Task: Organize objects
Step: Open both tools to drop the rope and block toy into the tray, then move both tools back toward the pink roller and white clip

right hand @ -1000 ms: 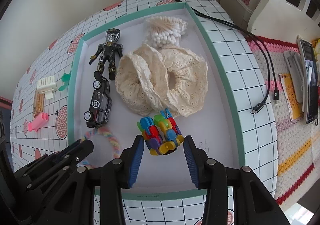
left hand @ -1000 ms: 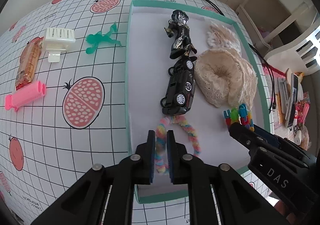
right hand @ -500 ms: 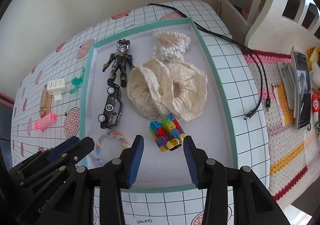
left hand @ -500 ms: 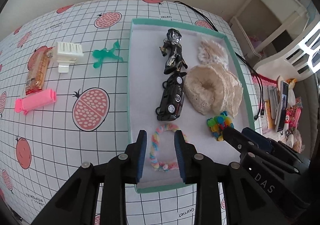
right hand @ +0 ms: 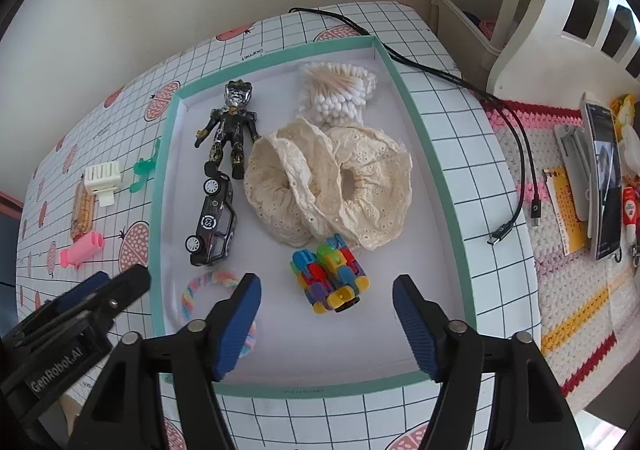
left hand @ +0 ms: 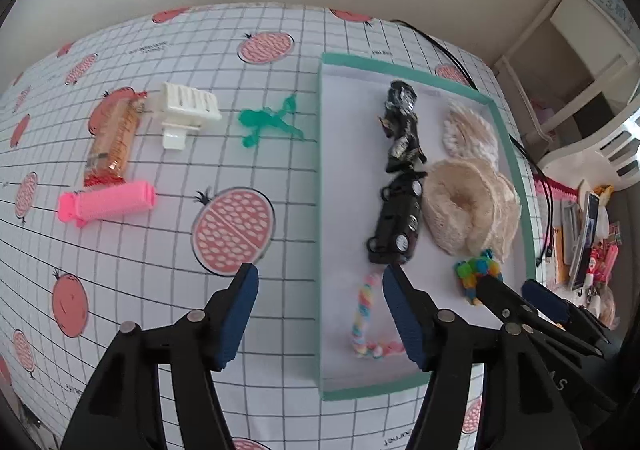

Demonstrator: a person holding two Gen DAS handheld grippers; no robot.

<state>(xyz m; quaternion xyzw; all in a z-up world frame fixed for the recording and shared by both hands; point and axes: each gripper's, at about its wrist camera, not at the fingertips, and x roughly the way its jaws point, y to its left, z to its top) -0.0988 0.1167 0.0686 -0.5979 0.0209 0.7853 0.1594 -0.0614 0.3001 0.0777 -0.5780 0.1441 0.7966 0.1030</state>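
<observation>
Overhead, the left gripper [left hand: 320, 282] hung wide open and empty above the near left rim of the shallow teal-edged white tray [left hand: 320, 170]. Likewise, the right gripper [right hand: 326, 290] gaped empty over the multicoloured plastic block toy [right hand: 330, 274]. Left of that toy lay the pastel braided ring [right hand: 196, 290], with the black toy car [right hand: 212, 226] just beyond. Outside, far left, rested the pink ribbed plastic roller [left hand: 108, 204].

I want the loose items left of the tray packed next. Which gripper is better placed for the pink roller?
Left. The left gripper is open over the tablecloth on the tray's left side, nearer the pink roller. The right gripper is open above the tray's inside.
</observation>
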